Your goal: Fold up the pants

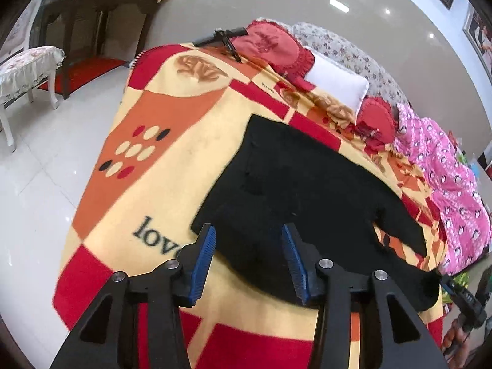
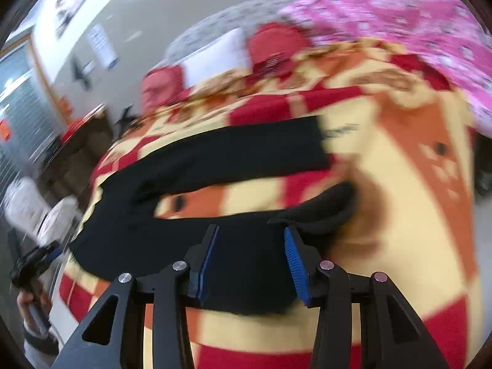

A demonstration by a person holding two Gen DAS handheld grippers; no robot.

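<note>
Black pants (image 1: 301, 184) lie spread on a red, orange and yellow blanket (image 1: 160, 117) on a bed. In the left wrist view my left gripper (image 1: 248, 230) is open, its blue-padded fingers (image 1: 204, 255) hovering over the near waist end of the pants. In the blurred right wrist view the pants (image 2: 190, 160) show two legs running right with a gap between them. My right gripper (image 2: 251, 230) is open above the near leg, whose end (image 2: 332, 203) is bunched up just past the right finger. Neither gripper holds cloth.
Red cushions (image 1: 276, 49), a white pillow (image 1: 335, 77) and a pink quilt (image 1: 446, 184) line the far side of the bed. A black tool (image 1: 221, 38) lies at the blanket's far corner. White tiled floor, a dark table (image 1: 92, 30) and a stool (image 1: 27, 64) are left.
</note>
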